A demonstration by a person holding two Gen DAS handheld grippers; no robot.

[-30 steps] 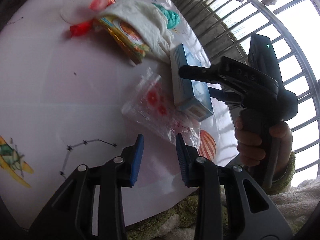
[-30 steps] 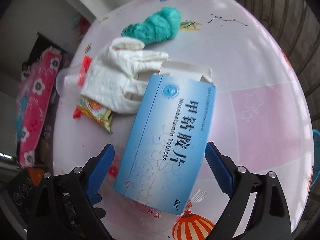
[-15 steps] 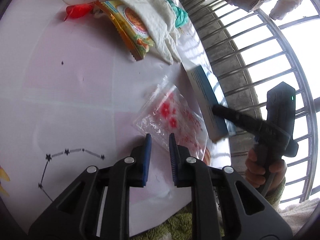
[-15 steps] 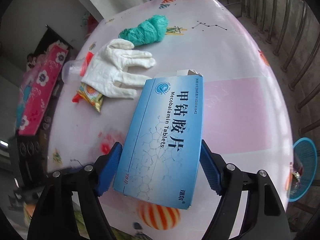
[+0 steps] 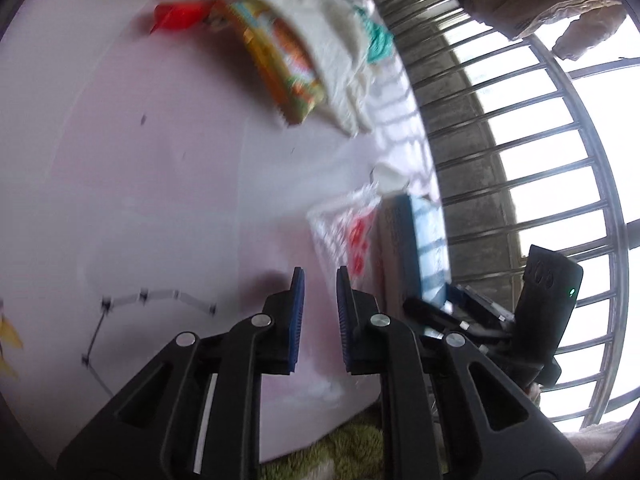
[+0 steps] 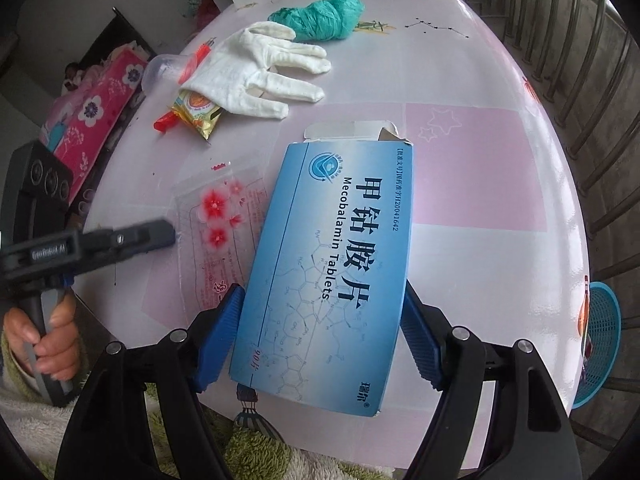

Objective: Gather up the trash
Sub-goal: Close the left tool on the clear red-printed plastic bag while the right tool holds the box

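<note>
My right gripper (image 6: 322, 312) is shut on a blue tablet box (image 6: 332, 264) and holds it above the pink table (image 6: 480, 184). The box also shows edge-on in the left wrist view (image 5: 416, 248). A clear plastic bag with red flowers (image 6: 220, 224) lies flat on the table left of the box, and shows in the left wrist view (image 5: 352, 236). My left gripper (image 5: 318, 276) has its jaws a narrow gap apart with nothing between them, just short of the bag's near edge. It shows from the side in the right wrist view (image 6: 164, 234).
A white glove (image 6: 256, 72), a green wad (image 6: 320, 16), a yellow snack wrapper (image 6: 196, 110), a red wrapper (image 6: 164, 124) and a clear cup (image 6: 164, 70) lie at the far side. A blue basket (image 6: 600, 340) stands on the floor right of the table. Metal railing (image 5: 540, 160) runs beyond the table.
My right gripper has lifted the blue box off the table and pulled it back. My left gripper narrowed its jaws and shifted toward the flowered bag.
</note>
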